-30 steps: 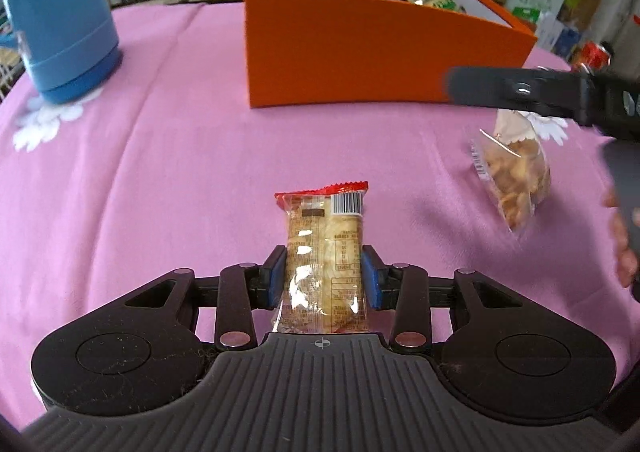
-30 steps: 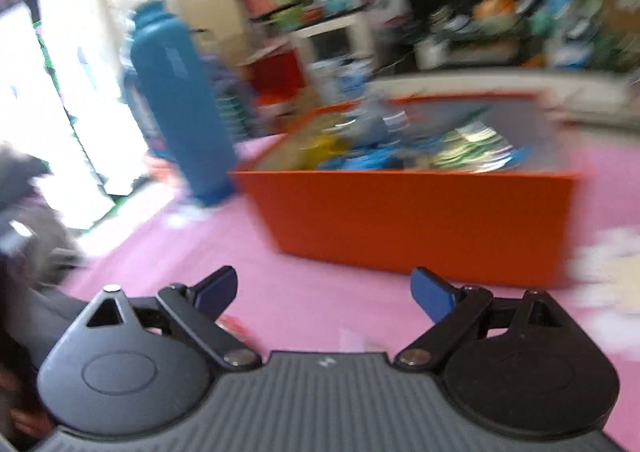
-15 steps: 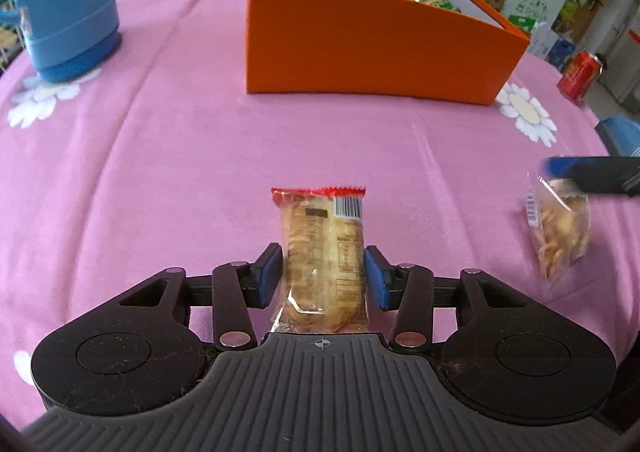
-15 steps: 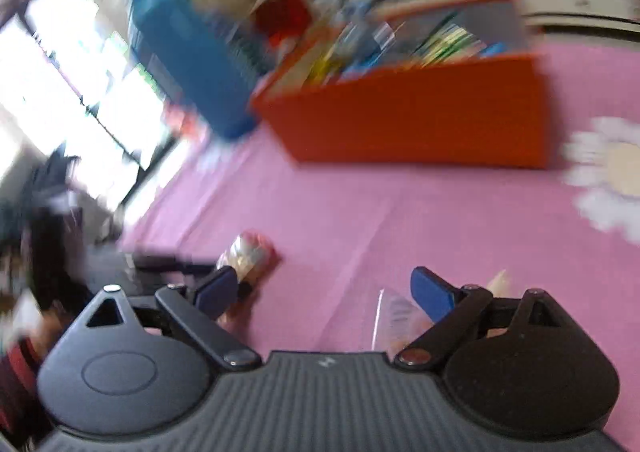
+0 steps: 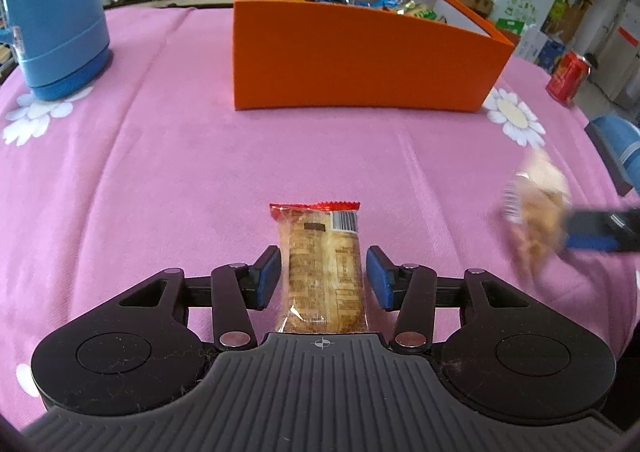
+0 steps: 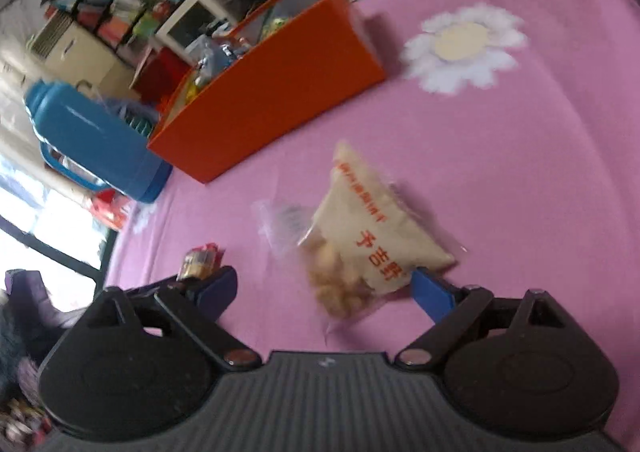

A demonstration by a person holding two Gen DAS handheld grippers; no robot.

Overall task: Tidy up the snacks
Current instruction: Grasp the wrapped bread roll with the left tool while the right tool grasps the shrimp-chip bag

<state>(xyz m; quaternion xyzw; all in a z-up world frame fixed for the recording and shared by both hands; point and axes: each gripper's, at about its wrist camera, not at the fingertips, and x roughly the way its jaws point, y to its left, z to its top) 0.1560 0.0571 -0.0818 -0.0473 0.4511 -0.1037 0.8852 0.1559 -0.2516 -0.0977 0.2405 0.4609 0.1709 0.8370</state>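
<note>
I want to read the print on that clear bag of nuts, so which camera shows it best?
The right wrist view: the bag of nuts lies close and fairly sharp between the open right gripper fingers, red lettering facing up. In the left wrist view it is a motion-blurred smear at the right edge.

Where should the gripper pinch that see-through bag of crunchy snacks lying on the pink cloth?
Probably across the full lower part of the snack bag, where the crunchy pieces bunch up. It lies flat and skewed on the tablecloth, so the right hand-held gripper, wide open, should come down from above; the empty clear flap would likely slip.
</note>
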